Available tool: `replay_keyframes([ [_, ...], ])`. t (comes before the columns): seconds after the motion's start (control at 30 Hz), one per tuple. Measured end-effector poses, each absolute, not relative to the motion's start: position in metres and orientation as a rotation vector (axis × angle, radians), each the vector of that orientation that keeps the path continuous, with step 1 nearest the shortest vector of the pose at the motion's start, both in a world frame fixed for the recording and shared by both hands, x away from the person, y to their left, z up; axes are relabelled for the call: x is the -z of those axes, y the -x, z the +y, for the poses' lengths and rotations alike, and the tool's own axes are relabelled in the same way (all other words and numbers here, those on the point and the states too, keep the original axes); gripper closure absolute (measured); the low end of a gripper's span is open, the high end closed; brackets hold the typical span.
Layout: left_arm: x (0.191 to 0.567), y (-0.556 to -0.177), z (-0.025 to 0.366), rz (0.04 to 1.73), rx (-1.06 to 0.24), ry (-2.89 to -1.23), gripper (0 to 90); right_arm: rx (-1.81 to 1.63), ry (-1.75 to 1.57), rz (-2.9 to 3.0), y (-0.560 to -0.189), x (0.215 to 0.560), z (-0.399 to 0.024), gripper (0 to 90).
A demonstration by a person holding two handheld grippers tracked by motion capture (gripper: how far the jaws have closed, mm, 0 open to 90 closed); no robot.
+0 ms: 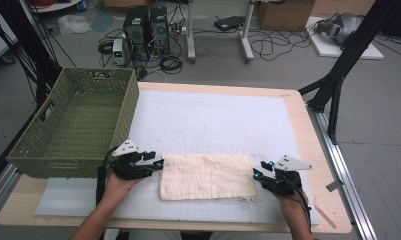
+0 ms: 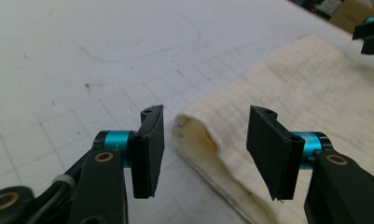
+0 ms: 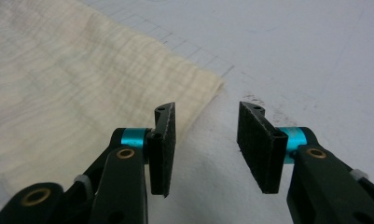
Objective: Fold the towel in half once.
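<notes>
Folded cream waffle-weave cloth [image 1: 207,176] near the white mat's [image 1: 213,115] front edge — left gripper [image 1: 158,163] and right gripper [image 1: 255,175] flank it, jaws apart, empty; the left gripper view reveals the cloth's open fold.

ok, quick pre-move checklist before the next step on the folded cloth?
1. Left gripper open, nothing between pads: ok.
2. Right gripper open, nothing held: ok.
3. Folded cream cloth lies flat on the white gridded mat: ok.
4. Cloth's folded end sits just ahead of the left gripper: ok.
5. Cloth corner lies left of the right gripper's gap, not centred: not ok.
6. Green woven basket empty to receive: cannot tell, near wall hides part of the floor.
</notes>
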State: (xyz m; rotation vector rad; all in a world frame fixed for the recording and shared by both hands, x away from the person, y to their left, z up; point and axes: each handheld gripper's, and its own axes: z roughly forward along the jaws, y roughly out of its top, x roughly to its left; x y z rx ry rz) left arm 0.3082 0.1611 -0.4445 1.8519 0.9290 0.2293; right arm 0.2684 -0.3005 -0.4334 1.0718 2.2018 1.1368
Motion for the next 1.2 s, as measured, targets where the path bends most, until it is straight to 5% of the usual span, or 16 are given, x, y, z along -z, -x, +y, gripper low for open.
replay_keyframes([
  [0.43,0.448,-0.305,0.147,0.907,-0.179,-1.955,57.0,-1.162,-1.059,2.264,-0.274,0.439,-0.287,55.8],
  [0.7,0.448,-0.305,0.136,0.874,-0.291,-1.996,86.6,-1.165,-1.061,2.257,-0.274,0.439,-0.288,55.3],
  [1.2,0.449,-0.317,0.158,0.996,-0.345,-1.906,87.3,-1.146,-1.061,2.255,-0.276,0.440,-0.280,54.1],
])
